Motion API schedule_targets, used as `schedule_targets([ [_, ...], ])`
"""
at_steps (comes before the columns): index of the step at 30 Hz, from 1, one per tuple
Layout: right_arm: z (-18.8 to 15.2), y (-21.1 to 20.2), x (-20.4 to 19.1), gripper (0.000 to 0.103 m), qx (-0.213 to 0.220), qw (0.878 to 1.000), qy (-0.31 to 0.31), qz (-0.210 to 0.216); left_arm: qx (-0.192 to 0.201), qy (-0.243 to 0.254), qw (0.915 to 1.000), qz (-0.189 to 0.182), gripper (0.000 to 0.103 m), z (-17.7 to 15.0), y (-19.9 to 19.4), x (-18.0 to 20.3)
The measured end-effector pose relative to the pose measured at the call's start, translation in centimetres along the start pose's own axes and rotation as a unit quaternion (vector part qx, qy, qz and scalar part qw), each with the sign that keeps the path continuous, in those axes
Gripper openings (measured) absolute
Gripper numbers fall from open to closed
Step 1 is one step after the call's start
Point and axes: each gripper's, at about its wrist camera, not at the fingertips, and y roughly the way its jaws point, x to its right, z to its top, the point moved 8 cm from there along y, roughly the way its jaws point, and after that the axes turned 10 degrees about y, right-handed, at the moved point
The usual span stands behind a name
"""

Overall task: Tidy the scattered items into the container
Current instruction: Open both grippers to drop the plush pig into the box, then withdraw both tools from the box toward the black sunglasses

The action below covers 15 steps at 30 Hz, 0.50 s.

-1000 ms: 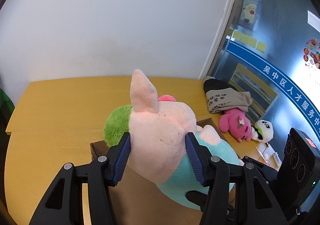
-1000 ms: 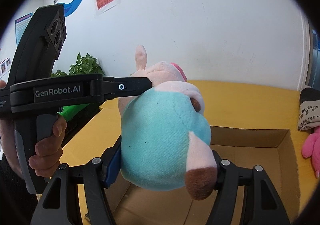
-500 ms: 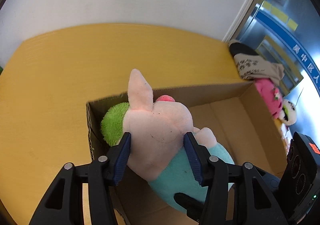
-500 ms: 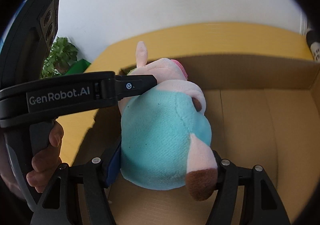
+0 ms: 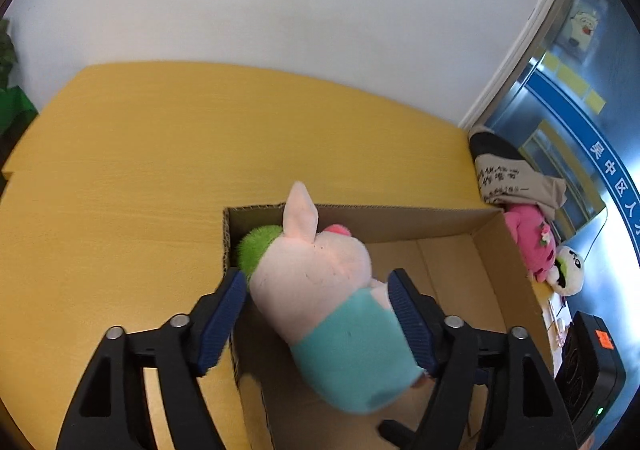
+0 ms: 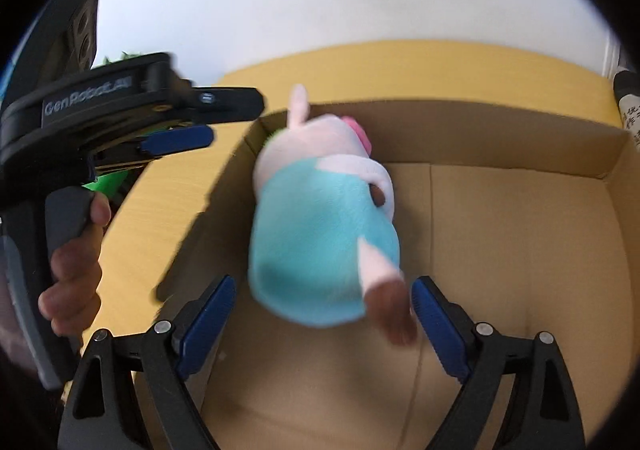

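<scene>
Yellow table (image 5: 120, 178), cardboard box (image 5: 492, 246); both grippers' jaws opening, pads clear of pig plush (image 6: 320, 234); may tumble over box wall

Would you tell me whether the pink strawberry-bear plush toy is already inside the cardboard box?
No: the pink plush toy lies on the yellow table, outside the right wall of the cardboard box, beside a white panda toy.

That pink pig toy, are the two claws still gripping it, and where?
Neither grips it. Both the left gripper and right gripper are opening, pads off the pig toy, which drops between them into the cardboard box.
</scene>
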Motion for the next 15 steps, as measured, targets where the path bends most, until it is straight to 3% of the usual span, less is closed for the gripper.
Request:
schedule_targets([
  [5,-2.6,-8.0,-0.3,0.091,0.035,0.999,-0.018,0.034,0.045,0.020,0.9984,0.027,0.085,-1.7,-6.6,3.0],
  [8,-5.6,-13.2,0.7,0.091,0.059,0.997,-0.027,0.043,0.075,0.046,0.9946,0.054,0.097,-4.5,-10.7,5.9],
  [9,-5.9,-14.1,1.2,0.091,0.066,0.997,-0.027,0.037,0.083,0.053,0.9930,0.065,0.101,-5.4,-11.5,6.8],
  [10,-4.7,-14.6,1.8,0.091,0.073,0.997,-0.026,0.027,0.088,0.058,0.9915,0.077,0.101,-6.3,-12.3,7.6],
  [15,-6.3,-16.4,6.7,0.091,0.085,0.996,-0.004,-0.028,0.098,0.069,0.9868,0.109,0.101,-11.0,-14.0,10.7],
])
